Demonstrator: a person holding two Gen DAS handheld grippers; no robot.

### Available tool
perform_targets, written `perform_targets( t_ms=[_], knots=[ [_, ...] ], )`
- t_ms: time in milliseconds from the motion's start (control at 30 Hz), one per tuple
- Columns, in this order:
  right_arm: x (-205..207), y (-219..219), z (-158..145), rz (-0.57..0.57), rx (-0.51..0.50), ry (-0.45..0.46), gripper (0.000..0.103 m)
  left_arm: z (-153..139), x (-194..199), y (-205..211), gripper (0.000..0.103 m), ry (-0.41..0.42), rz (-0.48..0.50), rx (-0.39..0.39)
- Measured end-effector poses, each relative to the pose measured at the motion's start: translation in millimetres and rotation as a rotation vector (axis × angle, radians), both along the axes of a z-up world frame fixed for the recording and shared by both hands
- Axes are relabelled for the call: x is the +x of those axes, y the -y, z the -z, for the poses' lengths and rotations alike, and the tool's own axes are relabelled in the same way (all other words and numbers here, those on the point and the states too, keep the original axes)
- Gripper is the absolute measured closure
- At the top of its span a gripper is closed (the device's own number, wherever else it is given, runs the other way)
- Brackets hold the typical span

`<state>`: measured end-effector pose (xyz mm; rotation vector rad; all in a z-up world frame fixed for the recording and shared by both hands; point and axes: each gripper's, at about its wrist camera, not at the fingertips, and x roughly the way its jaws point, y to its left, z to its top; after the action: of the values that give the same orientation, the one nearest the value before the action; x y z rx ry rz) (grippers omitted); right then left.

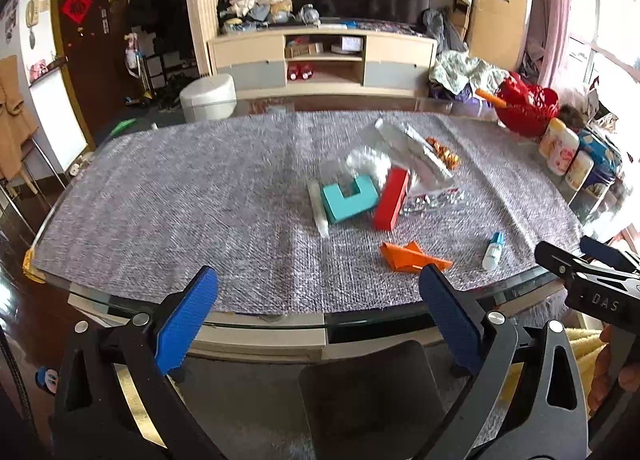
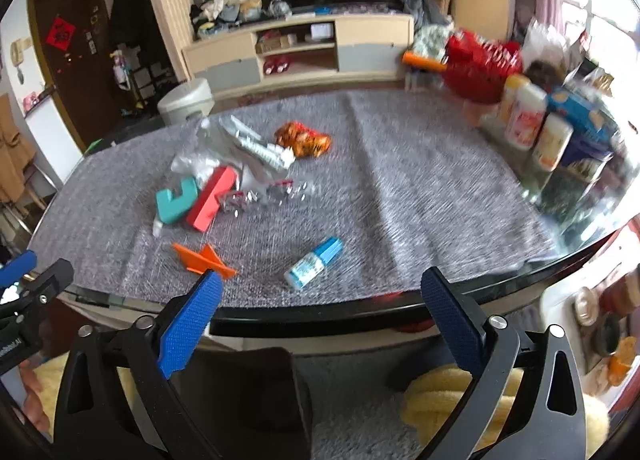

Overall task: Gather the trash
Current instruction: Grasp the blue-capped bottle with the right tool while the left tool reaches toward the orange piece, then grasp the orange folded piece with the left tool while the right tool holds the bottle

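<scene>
Plainly, both claws hung spread and empty at the lower edge of their views, short of the desk (image 1: pixel 160 188) with its grey woven cloth. The left claw (image 1: pixel 318 314) showed blue ribbed pads set wide apart. The right claw (image 2: pixel 322 318) also stood wide with nothing between its pads. In the left wrist view, the right claw's black frame entered at the right edge, and the letters "DAS" (image 1: pixel 605 301) could be read on it.

The trash lay in a loose heap at the centre of the left wrist view: a teal block (image 1: pixel 350 198) touching a red box (image 1: pixel 392 198), with crumpled clear plastic (image 1: pixel 368 162) behind them and a silvery wrapper (image 1: pixel 416 152) toward the upper right. An orange-gold foil wrapper (image 2: pixel 304 139) sat just beside that wrapper. Nearer the front edge lay a folded orange paper (image 1: pixel 412 256) and a small blue-capped bottle (image 2: pixel 314 264), its label too blurred to read. Jars (image 2: pixel 524 120) stood at the right, their printing unreadable.
</scene>
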<state>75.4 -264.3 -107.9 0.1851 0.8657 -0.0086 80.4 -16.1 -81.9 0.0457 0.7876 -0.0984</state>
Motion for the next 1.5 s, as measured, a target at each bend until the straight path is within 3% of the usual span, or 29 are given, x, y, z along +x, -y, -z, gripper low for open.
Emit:
perform_targets(
  t_ms=[167, 233, 267, 367, 767, 1000, 1500],
  knots=[
    [20.1, -4.1, 26.3, -0.019, 0.044, -0.067, 0.040, 16.6, 13.3, 4.5, 0.013, -0.045, 0.019, -0.005],
    [27.5, -5.8, 38.7, -0.025, 0.075, -0.099, 0.058, 22.1, 17.6, 5.9, 0.014, -0.057, 0.028, -0.002],
    [30.1, -7.0, 43.7, -0.027, 0.080, -0.111, 0.059, 24.2, 19.5, 6.5, 0.015, -0.061, 0.030, -0.002],
    [35.7, -10.1, 57.4, -0.032, 0.092, -0.132, 0.061, 30.5, 25.0, 10.1, 0.015, -0.077, 0.039, -0.003],
    [48.9, -13.8, 59.8, -0.053, 0.031, -0.096, 0.071, 49.6, 49.2, 24.0, 0.016, -0.122, 0.052, -0.006],
    [55.3, 9.4, 57.8, -0.046, 0.050, -0.090, 0.080, 61.8, 65.5, 48.0, 0.018, -0.166, 0.097, -0.049],
    [65.1, 20.6, 59.8, -0.077, 0.078, -0.073, 0.081, 94.1, 84.7, 98.0, 0.018, -0.225, 0.168, -0.004]
  ],
)
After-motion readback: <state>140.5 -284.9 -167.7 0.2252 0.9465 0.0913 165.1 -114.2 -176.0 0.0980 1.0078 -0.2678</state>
